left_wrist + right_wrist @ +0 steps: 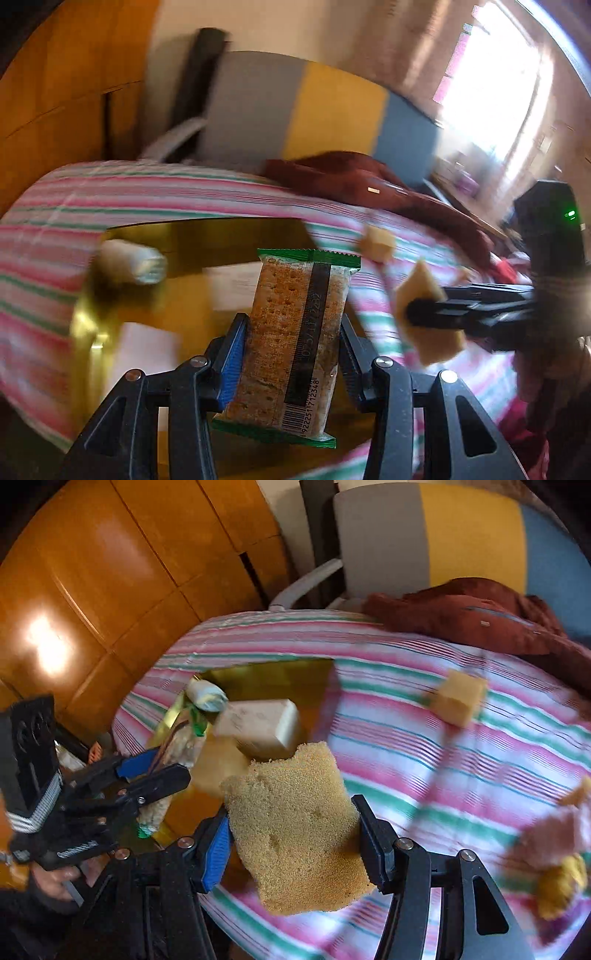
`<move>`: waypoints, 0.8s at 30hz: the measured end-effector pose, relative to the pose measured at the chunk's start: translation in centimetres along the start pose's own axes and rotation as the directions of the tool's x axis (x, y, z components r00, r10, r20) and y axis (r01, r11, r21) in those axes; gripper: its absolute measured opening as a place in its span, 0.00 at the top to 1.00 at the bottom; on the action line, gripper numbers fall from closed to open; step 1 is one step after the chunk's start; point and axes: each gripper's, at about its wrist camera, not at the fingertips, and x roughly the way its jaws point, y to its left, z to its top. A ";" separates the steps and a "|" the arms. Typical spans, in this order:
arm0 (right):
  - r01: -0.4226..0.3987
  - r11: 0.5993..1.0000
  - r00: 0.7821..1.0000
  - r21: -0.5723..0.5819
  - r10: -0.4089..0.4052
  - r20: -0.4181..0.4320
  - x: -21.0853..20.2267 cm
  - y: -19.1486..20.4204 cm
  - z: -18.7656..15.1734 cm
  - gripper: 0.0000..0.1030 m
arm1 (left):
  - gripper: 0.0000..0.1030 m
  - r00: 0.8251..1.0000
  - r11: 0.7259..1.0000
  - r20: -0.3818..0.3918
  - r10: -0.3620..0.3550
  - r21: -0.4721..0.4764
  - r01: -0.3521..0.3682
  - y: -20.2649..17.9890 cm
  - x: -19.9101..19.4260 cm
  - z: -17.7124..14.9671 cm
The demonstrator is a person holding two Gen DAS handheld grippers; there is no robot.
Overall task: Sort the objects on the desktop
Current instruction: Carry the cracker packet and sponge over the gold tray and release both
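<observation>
Cracker packet [295, 343] clamped upright in left gripper [291, 347], above gold box [88, 321]; right gripper [295, 834] squeezes tan sponge [295, 827].
Clear wrap, green crimped ends, barcode partly reading "712348".

Black plastic left gripper [293, 343] and right gripper [295, 843]: blue ribbed jaw pads, silver round screws, triangular cut-outs.

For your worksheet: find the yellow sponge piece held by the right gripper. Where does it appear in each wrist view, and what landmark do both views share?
Left wrist view: the sponge piece is at right, clamped in the right gripper reaching in from the right edge.
Right wrist view: it fills the lower centre, between the fingers.
Shared landmark: the gold box on the striped cloth.
</observation>
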 end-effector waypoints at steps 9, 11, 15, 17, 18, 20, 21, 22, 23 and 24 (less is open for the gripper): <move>-0.189 0.978 0.982 0.091 0.187 0.030 6.0 5.6 7.3 0.36 | 0.51 0.987 0.978 -0.014 0.161 -0.131 -0.162 7.9 0.6 0.2; -0.245 0.959 0.969 0.141 0.239 0.057 7.1 6.4 8.6 0.21 | 0.48 0.986 0.974 -0.027 0.166 -0.152 -0.168 8.6 0.7 -0.2; -0.268 0.949 0.963 0.166 0.260 0.069 8.6 7.8 9.7 0.10 | 0.47 0.983 0.969 -0.047 0.179 -0.164 -0.185 9.5 0.8 -1.3; -0.266 0.949 0.964 0.169 0.261 0.055 9.1 8.2 9.4 0.10 | 0.47 0.982 0.966 -0.048 0.183 -0.176 -0.189 10.0 0.7 -1.8; -0.262 0.950 0.965 0.168 0.257 0.050 9.2 8.2 9.0 0.10 | 0.47 0.983 0.965 -0.046 0.180 -0.184 -0.185 10.0 0.5 -2.0; -0.245 0.954 0.970 0.172 0.241 0.042 9.1 7.9 8.1 0.10 | 0.47 0.982 0.963 -0.039 0.183 -0.196 -0.187 10.0 0.1 -2.2; -0.242 0.953 0.970 0.180 0.239 0.040 9.0 7.6 7.6 0.10 | 0.47 0.982 0.961 -0.032 0.188 -0.201 -0.190 9.9 -0.2 -2.3; -0.236 0.954 0.972 0.187 0.232 0.041 9.0 7.4 7.2 0.10 | 0.47 0.982 0.961 -0.025 0.188 -0.203 -0.189 9.8 -0.5 -2.4; -0.218 0.958 0.976 0.186 0.213 0.047 8.6 7.1 6.5 0.09 | 0.47 0.982 0.961 -0.018 0.186 -0.202 -0.186 9.7 -0.8 -2.4; -0.203 0.962 0.979 0.180 0.197 0.053 8.3 7.0 6.1 0.07 | 0.47 0.982 0.962 -0.013 0.186 -0.199 -0.185 9.6 -1.1 -2.4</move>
